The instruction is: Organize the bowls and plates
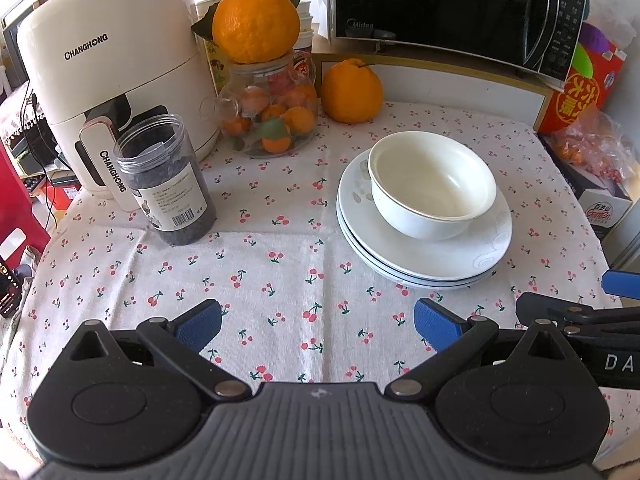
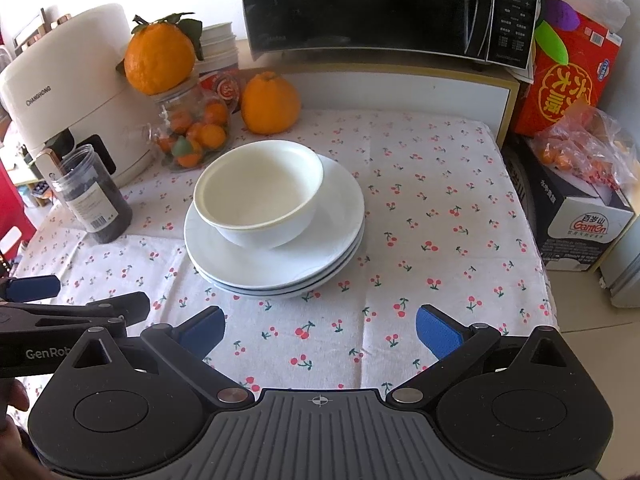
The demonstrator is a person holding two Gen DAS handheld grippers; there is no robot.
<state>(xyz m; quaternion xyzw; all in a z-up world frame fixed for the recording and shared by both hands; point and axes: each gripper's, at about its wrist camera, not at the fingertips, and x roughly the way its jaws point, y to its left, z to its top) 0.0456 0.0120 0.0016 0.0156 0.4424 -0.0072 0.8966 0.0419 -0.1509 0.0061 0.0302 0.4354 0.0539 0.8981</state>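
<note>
A white bowl (image 1: 432,184) sits on a stack of white plates (image 1: 432,258) on the cherry-print tablecloth; two bowls appear nested. In the right wrist view the bowl (image 2: 260,192) and plates (image 2: 280,264) lie ahead and slightly left. My left gripper (image 1: 318,324) is open and empty, above the cloth in front and to the left of the stack. My right gripper (image 2: 320,328) is open and empty, just in front of the stack. Each gripper shows at the edge of the other's view: the right one (image 1: 580,312), the left one (image 2: 72,304).
A dark-filled plastic jar (image 1: 168,180), a white air fryer (image 1: 112,80), a glass jar of small oranges (image 1: 272,116) with a big orange on top, and another orange (image 1: 351,91) stand at the back left. A microwave (image 1: 452,8) sits behind. Boxes (image 2: 576,208) line the right edge.
</note>
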